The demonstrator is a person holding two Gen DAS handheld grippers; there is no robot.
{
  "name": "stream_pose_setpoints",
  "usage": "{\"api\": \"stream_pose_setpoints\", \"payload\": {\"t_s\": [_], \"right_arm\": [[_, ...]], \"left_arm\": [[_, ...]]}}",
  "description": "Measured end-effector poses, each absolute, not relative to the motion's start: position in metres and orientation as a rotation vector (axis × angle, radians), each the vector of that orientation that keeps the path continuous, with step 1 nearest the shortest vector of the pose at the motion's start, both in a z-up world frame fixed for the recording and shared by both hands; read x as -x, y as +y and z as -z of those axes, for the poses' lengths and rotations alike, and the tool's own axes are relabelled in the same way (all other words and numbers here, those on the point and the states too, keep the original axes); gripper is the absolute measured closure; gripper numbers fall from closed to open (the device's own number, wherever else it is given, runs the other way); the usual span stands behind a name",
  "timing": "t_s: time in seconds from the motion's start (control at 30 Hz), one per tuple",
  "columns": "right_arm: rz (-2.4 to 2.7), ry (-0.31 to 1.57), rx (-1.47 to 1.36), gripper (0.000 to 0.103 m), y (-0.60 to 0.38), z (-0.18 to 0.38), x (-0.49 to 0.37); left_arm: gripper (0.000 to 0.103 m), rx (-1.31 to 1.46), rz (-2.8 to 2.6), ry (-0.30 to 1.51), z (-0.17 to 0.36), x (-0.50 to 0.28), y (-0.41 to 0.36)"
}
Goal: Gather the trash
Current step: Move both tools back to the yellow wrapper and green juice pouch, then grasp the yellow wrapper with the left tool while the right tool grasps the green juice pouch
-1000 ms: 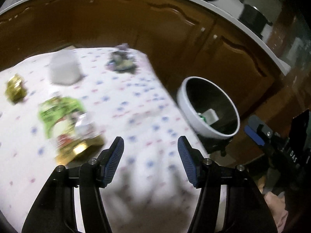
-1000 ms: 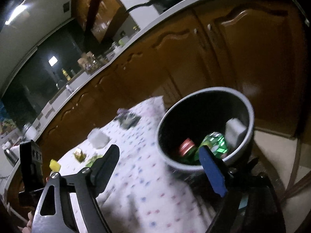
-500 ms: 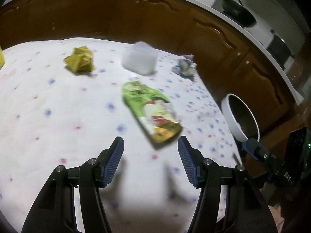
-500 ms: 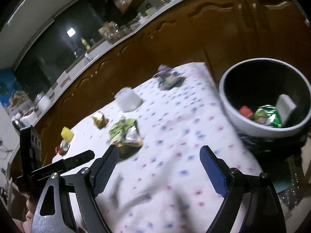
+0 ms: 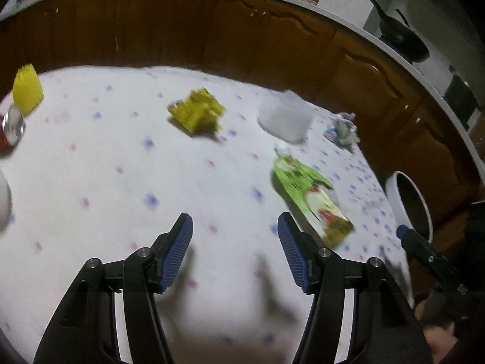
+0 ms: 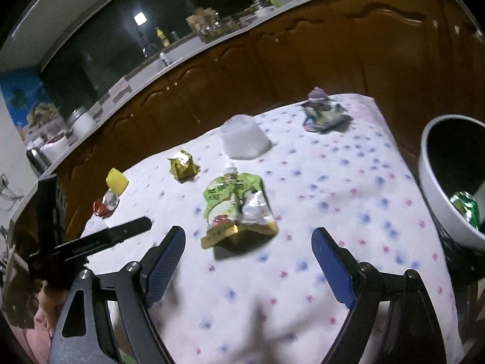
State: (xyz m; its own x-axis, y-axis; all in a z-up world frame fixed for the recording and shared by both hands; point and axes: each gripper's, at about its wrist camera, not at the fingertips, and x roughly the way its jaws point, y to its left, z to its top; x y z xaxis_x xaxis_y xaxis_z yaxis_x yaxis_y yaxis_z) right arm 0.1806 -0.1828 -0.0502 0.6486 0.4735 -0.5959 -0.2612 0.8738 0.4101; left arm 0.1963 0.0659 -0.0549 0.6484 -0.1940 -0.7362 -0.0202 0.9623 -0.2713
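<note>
— Flower-print worktop (image 6: 348, 200), wrappers scattered. Which step?

— Reaching again. Both sets of fingers gape empty; the left just widened. Green pouch (image 6: 239, 209) lies ahead of my right gripper (image 6: 251, 261), bin (image 6: 436, 194) beside, blurry.

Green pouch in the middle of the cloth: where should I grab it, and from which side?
The green pouch lies flat on the tablecloth, spout away from the right tool, which is open. The puffed gold bottom edge nearest that tool probably gives the best bite. Come down from above, one pad on each side of it; the flat middle looks harder to pinch.
</note>
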Motion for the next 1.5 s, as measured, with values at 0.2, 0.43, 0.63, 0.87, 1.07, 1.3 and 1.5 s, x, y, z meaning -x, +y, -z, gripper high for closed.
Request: {"api": "stream_pose_setpoints", "payload": {"t_s": [0.2,0.43,0.63,0.87,1.07,1.3,1.5], "right_arm": [[-0.471,0.813,-0.293,0.016,-0.166,0.061,-0.210],[-0.510,0.878,-0.273,0.016,-0.151,0.078,-0.244],[-0.536,0.926,-0.236,0.016,-0.135,0.086,-0.261],[-0.525,0.960,-0.187,0.052,-0.126,0.097,-0.262],[-0.535,0.935,-0.209,0.064,-0.140,0.089,-0.246],[-0.531,0.902,-0.269,0.064,-0.164,0.081,-0.214],[-0.457,0.890,-0.306,0.061,-0.203,0.080,-0.193]], "left_arm": [[0.032,0.210,0.067,0.850,0.056,-0.235,0.086],[0.026,0.165,0.079,0.851,0.063,-0.285,0.091],[0.023,0.104,0.060,0.859,0.069,-0.322,0.084],[0.069,0.080,0.070,0.900,0.084,-0.338,0.076],[0.103,0.095,0.119,0.913,0.086,-0.321,0.070],[0.103,0.118,0.198,0.887,0.072,-0.266,0.051],[0.090,0.138,0.196,0.854,0.057,-0.248,0.053]]}}
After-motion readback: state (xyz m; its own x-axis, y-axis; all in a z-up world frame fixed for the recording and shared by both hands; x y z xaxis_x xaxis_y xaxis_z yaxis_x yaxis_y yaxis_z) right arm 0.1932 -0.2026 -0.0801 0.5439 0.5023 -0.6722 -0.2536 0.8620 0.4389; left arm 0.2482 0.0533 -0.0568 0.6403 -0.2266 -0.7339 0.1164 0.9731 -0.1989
